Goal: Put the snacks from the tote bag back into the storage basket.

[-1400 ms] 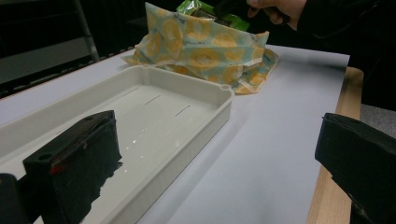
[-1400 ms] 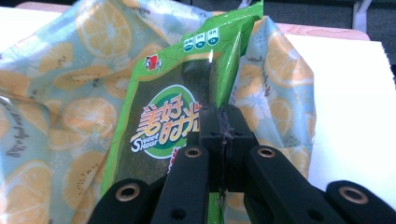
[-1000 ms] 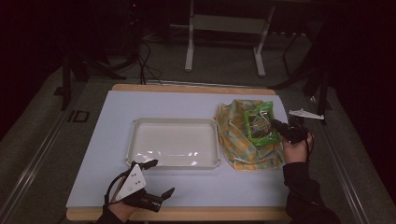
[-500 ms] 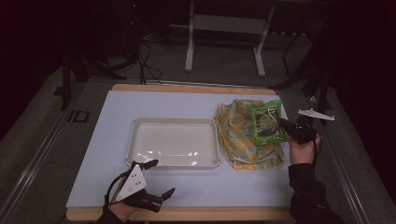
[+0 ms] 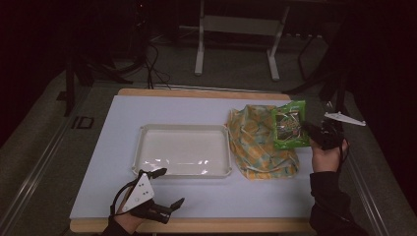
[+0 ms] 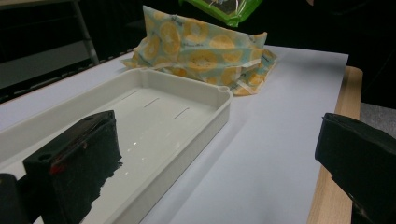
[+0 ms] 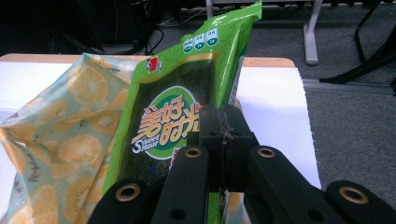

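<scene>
**tablewatcher:** While you've got that green thing in the air, what exactly is your right hand doing?

**me:** My right gripper [image 5: 311,132] is clamped on the green snack packet [image 5: 289,124], jaws pinched tight on its right edge. In the right gripper view the two black jaws meet right on the foil beside the printed logo. It's off the table, hanging over the right end of the orange-print bag [image 5: 259,141], which lies crumpled on the white mat [image 5: 295,196].

**tablewatcher:** And the bag itself, is it touching the tray?

**me:** Looks like it's right up against the white tray [image 5: 182,169], at the tray's right rim, though I can't say for sure they touch. In the left gripper view the bag sits just past the tray's far corner.

**tablewatcher:** Left hand?

**me:** My left gripper [image 5: 167,188] is wide open with nothing between the jaws. It's parked at the near edge of the table, just in front of the tray's near left corner. One jaw tip pokes toward the tray rim, the other sits over the mat near the wooden table edge [image 5: 221,225].
</scene>
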